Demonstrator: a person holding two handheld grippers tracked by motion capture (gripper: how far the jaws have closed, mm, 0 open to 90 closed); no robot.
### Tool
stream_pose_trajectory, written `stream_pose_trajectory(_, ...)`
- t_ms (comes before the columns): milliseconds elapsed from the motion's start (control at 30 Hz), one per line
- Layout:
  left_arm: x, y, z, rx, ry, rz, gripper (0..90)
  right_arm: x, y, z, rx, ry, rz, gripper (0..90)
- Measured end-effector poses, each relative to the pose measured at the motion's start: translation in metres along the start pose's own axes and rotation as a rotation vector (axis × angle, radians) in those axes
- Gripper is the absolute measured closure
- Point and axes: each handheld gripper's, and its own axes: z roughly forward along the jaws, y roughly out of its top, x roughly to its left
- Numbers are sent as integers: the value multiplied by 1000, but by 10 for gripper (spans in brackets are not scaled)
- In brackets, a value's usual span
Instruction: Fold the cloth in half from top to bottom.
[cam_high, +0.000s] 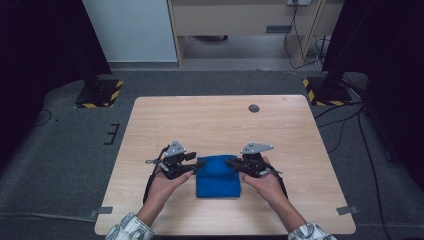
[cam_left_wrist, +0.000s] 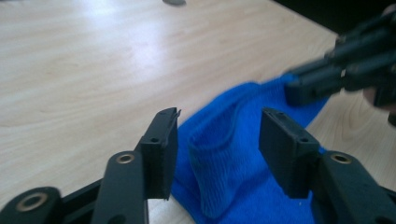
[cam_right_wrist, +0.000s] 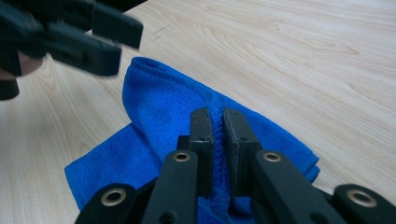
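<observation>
A folded blue cloth (cam_high: 217, 176) lies on the wooden table (cam_high: 215, 120) near its front edge, between my two hands. At the cloth's left far corner my left gripper (cam_high: 198, 166) stands open. In the left gripper view a raised fold of the cloth (cam_left_wrist: 224, 177) sits between the left gripper's (cam_left_wrist: 217, 140) spread jaws, and the pads do not press on it. My right gripper (cam_high: 231, 163) is at the cloth's right far corner. In the right gripper view this gripper (cam_right_wrist: 218, 121) is shut on a ridge of the cloth (cam_right_wrist: 159, 102).
A small round grey cap (cam_high: 254, 108) is set into the table at the far right. Two black stands with yellow-striped bases (cam_high: 100, 92) (cam_high: 325, 90) flank the table's far corners on the grey carpet, with cables trailing at the right.
</observation>
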Motion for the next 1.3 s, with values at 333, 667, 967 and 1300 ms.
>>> stream_pose_trajectory(333,23,-4,-6,-29,139,-62,399,1,-5,1,5,10,5,828)
stream_pose_trajectory(667,32,-14,5,49,172,-52,321,5,-8,-1,17,21,-11,816)
stream_pose_trajectory(967,27,-18,14,99,165,-24,279,6,-19,-5,35,30,-7,784)
stream_pose_trajectory(1300,21,-21,23,126,172,3,267,10,-25,-8,49,35,-25,743)
